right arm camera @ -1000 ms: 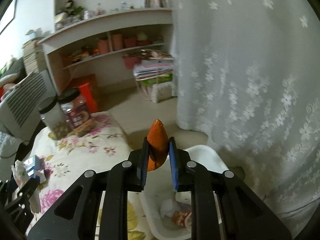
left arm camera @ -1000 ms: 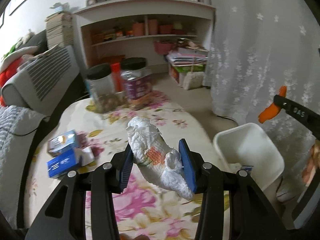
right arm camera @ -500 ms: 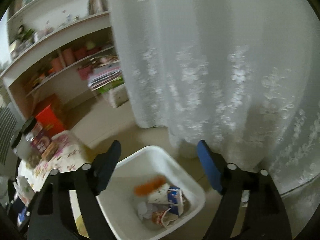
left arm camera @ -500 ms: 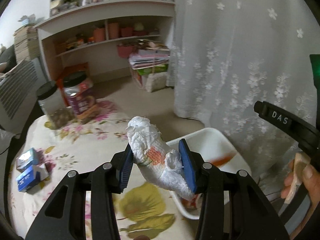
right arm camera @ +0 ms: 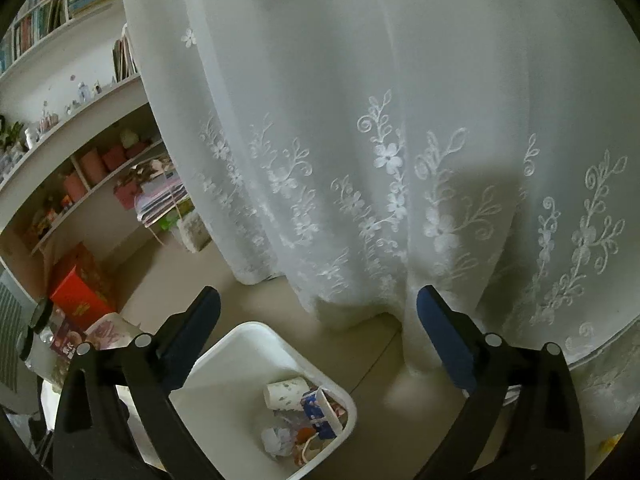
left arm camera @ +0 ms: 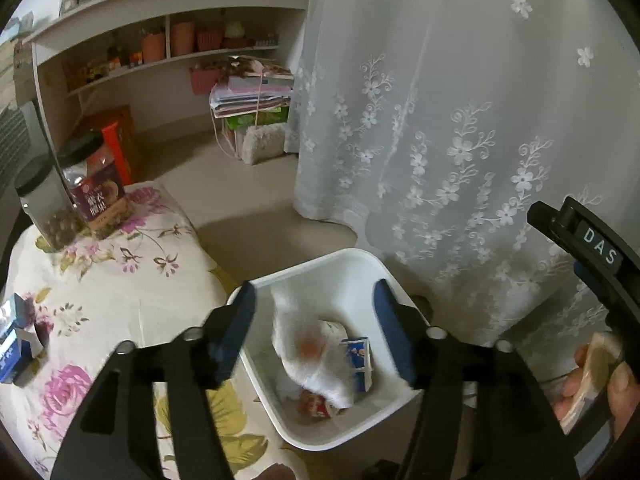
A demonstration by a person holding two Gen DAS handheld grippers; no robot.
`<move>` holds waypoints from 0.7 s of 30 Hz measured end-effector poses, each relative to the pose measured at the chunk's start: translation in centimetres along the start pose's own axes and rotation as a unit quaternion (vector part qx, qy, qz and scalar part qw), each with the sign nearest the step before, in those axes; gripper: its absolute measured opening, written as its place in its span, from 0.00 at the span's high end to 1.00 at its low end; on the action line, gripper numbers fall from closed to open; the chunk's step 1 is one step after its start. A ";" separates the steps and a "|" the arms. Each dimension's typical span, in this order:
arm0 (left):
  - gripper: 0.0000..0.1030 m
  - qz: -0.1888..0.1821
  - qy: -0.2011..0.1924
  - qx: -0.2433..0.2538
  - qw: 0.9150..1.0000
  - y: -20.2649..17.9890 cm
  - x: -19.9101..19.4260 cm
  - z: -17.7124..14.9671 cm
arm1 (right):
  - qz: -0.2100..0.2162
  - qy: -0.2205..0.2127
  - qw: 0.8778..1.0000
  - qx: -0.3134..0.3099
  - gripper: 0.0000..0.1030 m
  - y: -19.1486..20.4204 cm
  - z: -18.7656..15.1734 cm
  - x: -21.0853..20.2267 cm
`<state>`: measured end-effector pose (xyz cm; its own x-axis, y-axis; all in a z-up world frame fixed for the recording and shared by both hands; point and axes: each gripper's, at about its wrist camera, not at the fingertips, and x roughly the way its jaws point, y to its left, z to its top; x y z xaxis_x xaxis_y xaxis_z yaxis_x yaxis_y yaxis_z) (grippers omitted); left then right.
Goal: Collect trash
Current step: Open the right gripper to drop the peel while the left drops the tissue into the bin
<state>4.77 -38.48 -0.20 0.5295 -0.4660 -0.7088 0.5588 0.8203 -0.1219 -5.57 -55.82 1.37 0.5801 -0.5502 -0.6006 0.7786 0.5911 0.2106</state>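
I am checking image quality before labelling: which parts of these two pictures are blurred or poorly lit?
Left wrist view: the white wrapper over the bin is smeared by motion, while the table is sharp. Right wrist view: the curtain is bright and backlit, the gripper dark, and straight shelves bend from fisheye distortion.

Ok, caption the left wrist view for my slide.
Open left gripper above the white bin as a blurred white wrapper falls in.
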 end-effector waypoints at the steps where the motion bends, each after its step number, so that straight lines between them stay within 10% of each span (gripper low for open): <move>1: 0.35 -0.002 0.000 0.000 1.000 0.0 -0.1 -0.1 | -0.001 -0.002 1.000 -0.003 0.07 0.0 0.0 -0.1; 21: 0.25 0.108 -0.009 -0.011 0.994 5.4 -5.5 -6.5 | 0.044 0.032 0.989 -0.138 0.07 5.9 -6.1 -2.2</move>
<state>0.69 -29.37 -1.52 0.6470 -0.2849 -0.7073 0.4171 0.9087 0.0155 -3.74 -47.57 -0.76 0.6198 -0.4561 -0.6386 0.6254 0.7786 0.0508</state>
